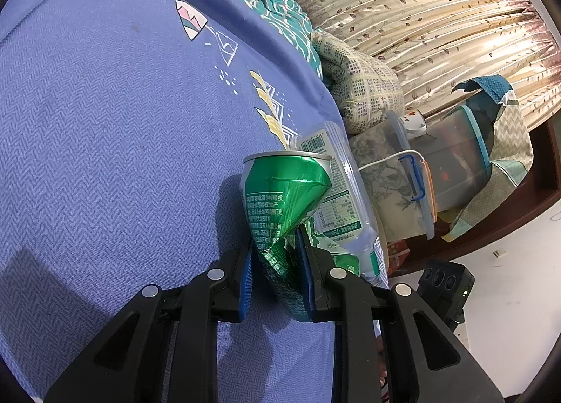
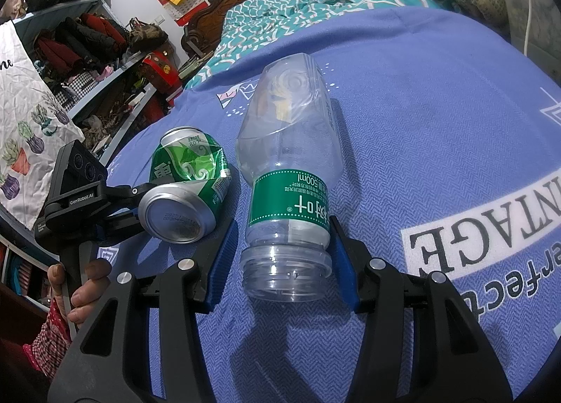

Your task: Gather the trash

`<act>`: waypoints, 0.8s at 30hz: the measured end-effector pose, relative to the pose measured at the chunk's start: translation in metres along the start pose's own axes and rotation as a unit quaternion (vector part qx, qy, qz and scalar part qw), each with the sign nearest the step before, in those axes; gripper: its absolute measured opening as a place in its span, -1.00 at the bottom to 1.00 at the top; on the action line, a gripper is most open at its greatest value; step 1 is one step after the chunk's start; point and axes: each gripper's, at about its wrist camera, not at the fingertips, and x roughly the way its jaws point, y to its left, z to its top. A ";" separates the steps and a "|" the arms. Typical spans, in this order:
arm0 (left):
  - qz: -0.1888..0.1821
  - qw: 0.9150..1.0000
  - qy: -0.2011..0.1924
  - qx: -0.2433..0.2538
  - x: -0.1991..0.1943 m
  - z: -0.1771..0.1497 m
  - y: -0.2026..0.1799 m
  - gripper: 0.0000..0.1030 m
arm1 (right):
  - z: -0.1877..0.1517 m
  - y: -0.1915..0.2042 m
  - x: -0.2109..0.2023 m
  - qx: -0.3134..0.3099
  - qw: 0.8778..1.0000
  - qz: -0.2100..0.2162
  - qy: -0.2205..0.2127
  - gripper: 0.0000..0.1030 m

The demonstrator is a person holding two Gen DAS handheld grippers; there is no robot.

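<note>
Left gripper (image 1: 275, 262) clamps the crushed green can (image 1: 285, 199); right gripper (image 2: 280, 262) pinches the plastic bottle (image 2: 289, 171) (capless) over the blue bedspread (image 2: 420, 122).

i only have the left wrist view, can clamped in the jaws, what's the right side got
Observer: The right gripper holds a clear plastic bottle, its jaws against the green label.
Operator: cap on it?
Observer: No, the neck is open and faces the camera.
Operator: how does my can look from there
Observer: The crushed green can is folded in the middle, its silver bottom turned toward the right camera, held by the left gripper just left of the bottle.
</note>
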 end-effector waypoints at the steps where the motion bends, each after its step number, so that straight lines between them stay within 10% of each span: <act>1: 0.000 1.000 0.001 0.000 0.000 0.000 -0.001 -0.57 | 0.000 0.000 0.000 0.000 1.000 -0.001 0.000 0.03; 24: 0.016 0.999 0.000 0.040 -0.003 0.001 -0.012 -0.62 | -0.003 -0.020 -0.027 0.044 0.998 0.016 -0.040 -0.17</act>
